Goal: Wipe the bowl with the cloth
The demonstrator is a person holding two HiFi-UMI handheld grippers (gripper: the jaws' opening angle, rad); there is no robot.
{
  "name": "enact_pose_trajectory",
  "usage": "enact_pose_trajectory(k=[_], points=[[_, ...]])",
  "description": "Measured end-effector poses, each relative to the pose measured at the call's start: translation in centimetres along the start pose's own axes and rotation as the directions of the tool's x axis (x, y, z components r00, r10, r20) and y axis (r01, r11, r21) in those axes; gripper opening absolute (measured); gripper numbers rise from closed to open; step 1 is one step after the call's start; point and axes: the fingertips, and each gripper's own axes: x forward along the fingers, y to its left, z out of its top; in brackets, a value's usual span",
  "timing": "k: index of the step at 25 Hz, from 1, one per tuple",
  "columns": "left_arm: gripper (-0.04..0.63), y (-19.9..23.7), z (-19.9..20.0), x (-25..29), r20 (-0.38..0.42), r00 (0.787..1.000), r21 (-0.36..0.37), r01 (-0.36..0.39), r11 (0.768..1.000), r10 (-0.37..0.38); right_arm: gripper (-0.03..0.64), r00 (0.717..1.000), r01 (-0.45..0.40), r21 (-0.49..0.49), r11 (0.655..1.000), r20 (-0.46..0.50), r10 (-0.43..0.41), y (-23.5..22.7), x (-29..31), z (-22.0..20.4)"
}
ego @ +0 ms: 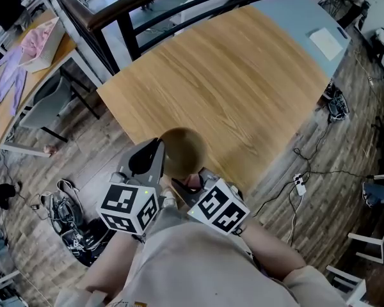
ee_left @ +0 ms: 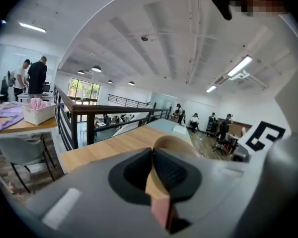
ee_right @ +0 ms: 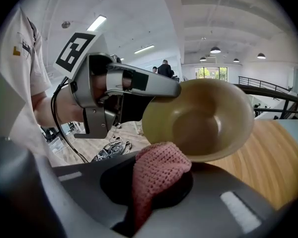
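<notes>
Tan bowl [ee_right: 203,120] clamped by left gripper [ee_left: 152,157], pink cloth [ee_right: 156,177] gripped by right gripper [ee_right: 161,168], over table [ego: 230,88] edge

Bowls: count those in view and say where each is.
1. The bowl is clamped by its rim in the left gripper, over the table's near edge. None seems hidden.

cloth [ee_right: 158,172] end hidden between fingers [ee_right: 115,183], bowl [ee_left: 176,144] half-hidden
</notes>
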Motion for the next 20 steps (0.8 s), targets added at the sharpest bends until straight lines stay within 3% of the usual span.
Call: enact_pose_trajectory(k=[4, 7, 17, 20], points=[[0.014, -0.5, 0.1, 0.1, 0.015, 1.0, -0.075, 0.027, 0.997, -0.025, 0.015, 0.996, -0.065, 0.073, 0.995, 0.067, 0.06, 1.4, 1.1, 1.2], [0.014, -0.7, 0.0, 0.1, 0.02, 0.999, -0.092, 0.027, 0.995, -0.025, 0.014, 0.991, -0.087, 0.133, 0.987, 0.113, 0.072, 1.8, 1.4, 1.8], [0.014, 0.7, -1.0, 0.0, -0.028, 1.0, -0.021, 0.006, 1.0, -0.006, 0.015, 0.994, 0.077, 0.112, 0.991, 0.07, -0.085, -2.8, -0.7, -0.3], [0.014, 1.0, -1.1, -0.1, -0.037, 0.999, 0.02, -0.008, 1.0, 0.009, 0.015, 0.989, 0.143, 0.056, 0.988, 0.036, -0.145, -4.1, -1.5, -0.8]])
